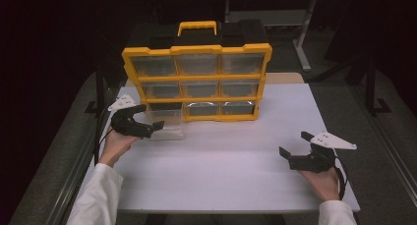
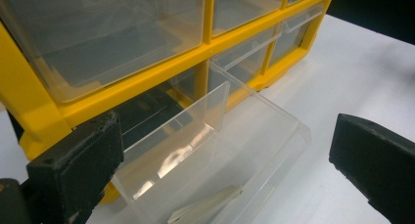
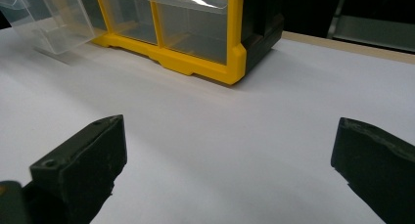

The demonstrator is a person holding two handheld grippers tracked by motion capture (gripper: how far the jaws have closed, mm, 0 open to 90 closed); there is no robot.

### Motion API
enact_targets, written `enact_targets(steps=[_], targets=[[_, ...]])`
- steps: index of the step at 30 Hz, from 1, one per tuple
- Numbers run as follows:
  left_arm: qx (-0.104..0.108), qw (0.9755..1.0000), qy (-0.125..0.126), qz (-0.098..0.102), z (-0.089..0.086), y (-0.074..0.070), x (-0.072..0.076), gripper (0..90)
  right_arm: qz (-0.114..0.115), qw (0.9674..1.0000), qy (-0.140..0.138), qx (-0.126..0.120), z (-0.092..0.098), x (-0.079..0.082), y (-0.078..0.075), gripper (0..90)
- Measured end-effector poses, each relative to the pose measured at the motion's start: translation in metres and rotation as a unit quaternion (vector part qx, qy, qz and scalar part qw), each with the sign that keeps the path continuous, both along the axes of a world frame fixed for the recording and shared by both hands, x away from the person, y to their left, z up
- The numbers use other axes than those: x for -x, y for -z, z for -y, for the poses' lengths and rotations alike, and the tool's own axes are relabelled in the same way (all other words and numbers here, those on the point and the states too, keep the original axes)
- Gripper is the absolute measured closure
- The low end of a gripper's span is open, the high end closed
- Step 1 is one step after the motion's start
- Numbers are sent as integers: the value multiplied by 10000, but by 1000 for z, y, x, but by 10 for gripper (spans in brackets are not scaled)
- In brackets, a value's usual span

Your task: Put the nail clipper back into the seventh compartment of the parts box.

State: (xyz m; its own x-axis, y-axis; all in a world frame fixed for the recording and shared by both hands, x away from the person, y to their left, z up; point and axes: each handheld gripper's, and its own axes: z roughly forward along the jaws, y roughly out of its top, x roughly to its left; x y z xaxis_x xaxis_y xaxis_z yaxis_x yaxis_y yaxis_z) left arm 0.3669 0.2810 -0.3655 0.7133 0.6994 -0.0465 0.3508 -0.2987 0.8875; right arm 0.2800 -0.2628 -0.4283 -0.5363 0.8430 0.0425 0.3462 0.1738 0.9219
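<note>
We see both the left gripper (image 1: pixel 147 122) and right gripper (image 1: pixel 294 145) with jaws apart, the left beside a pulled-out clear drawer (image 1: pixel 167 128) of the yellow organizer (image 1: pixel 196 77).

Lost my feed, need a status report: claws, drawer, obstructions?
Left claw open at the pulled-out clear drawer. Right claw open over bare table. Organizer upright. Nothing in the way.
</note>
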Motion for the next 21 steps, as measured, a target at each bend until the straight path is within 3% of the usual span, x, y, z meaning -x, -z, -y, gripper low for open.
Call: enact_targets(steps=[6, 17, 21], targets=[[127, 9998, -70, 133, -6, 1, 9, 0, 3, 10000, 30, -5, 2, 0, 0, 0], [362, 9981, -415, 294, -21, 5, 25, 0, -18, 10000, 24, 0, 1, -1, 1, 0], [278, 9981, -473, 280, -24, 9, 30, 0, -30, 10000, 23, 8, 1, -1, 1, 0]])
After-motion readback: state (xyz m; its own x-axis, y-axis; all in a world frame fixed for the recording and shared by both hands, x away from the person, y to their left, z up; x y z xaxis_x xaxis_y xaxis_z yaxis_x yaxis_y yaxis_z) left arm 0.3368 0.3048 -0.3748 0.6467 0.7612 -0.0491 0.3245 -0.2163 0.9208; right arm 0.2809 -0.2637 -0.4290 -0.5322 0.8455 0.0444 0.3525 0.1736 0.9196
